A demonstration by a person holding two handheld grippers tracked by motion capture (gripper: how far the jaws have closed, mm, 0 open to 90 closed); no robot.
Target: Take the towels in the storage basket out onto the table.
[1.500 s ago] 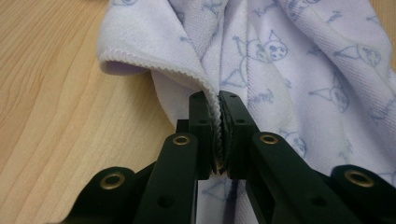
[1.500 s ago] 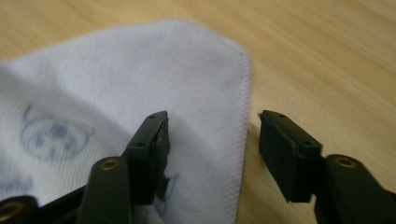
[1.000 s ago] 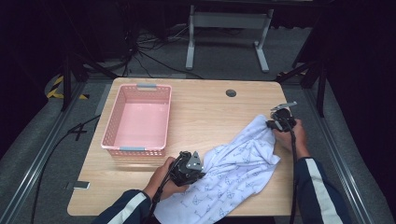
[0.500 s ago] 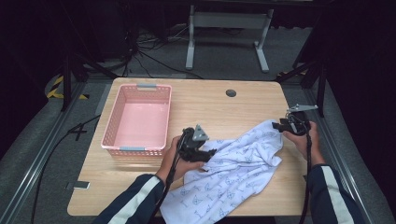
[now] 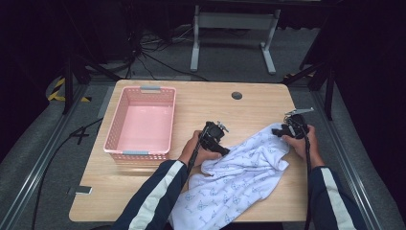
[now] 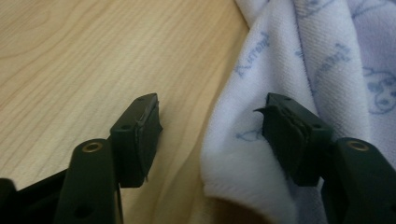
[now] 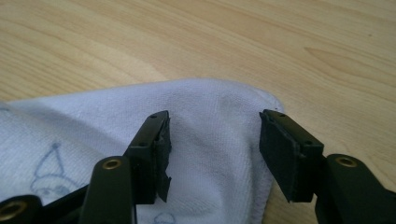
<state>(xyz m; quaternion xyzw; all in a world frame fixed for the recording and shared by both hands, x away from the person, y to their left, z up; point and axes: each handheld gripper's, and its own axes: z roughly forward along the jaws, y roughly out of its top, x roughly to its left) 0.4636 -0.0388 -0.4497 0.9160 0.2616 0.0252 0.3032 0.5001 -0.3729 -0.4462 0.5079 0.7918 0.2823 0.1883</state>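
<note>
Cloth (image 5: pixel 239 177), near edge cut off

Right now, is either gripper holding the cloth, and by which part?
Neither. Both the left gripper and the right gripper have just been opening; the white printed cloth lies loose on the table.

A light wooden table (image 5: pixel 143 191) stands on grey carpeted floor (image 5: pixel 43 158) in a dark room. Behind it, a grey metal stand (image 5: pixel 230 33) and black cables (image 5: pixel 143 52) lie.
</note>
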